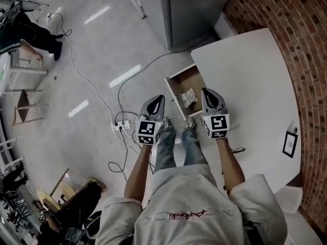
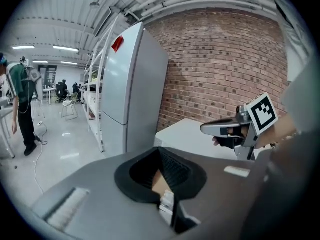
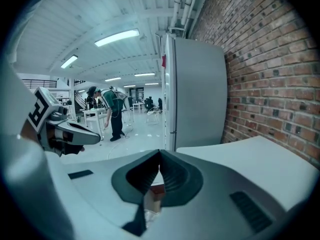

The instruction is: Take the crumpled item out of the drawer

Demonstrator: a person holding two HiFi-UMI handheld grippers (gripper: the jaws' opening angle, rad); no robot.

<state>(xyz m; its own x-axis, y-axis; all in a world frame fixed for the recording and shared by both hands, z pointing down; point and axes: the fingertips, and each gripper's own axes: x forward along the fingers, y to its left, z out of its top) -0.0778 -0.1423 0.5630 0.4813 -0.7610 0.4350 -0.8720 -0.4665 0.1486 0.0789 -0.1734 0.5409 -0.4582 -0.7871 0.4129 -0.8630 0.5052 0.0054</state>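
Nearest is the person's pale shirt [image 1: 189, 208], with both bare forearms reaching forward from it. Each hand carries a tool. The left tool [image 1: 159, 98] has its jaws pressed together with nothing pinched between them. The right tool [image 1: 206, 91] is likewise closed tight and empty. Both angle forward and downward, side by side.

Between their tips, seen from above, is an open drawer [image 1: 171, 90] pulled out from the edge of the white worktop [image 1: 245, 70]. The crumpled item [image 1: 188, 97] lies inside the drawer, towards its front. It is a pale wad on the brown bottom, nearer the right tool than the left, and neither tool is on it.

A small dark-framed card [image 1: 290, 143] stands near the worktop's far right edge. A power strip [image 1: 121, 125] with trailing cables lies on the floor left of the drawer. A grey fridge [image 1: 189, 9] stands beyond, against the brick wall [image 1: 286, 14].
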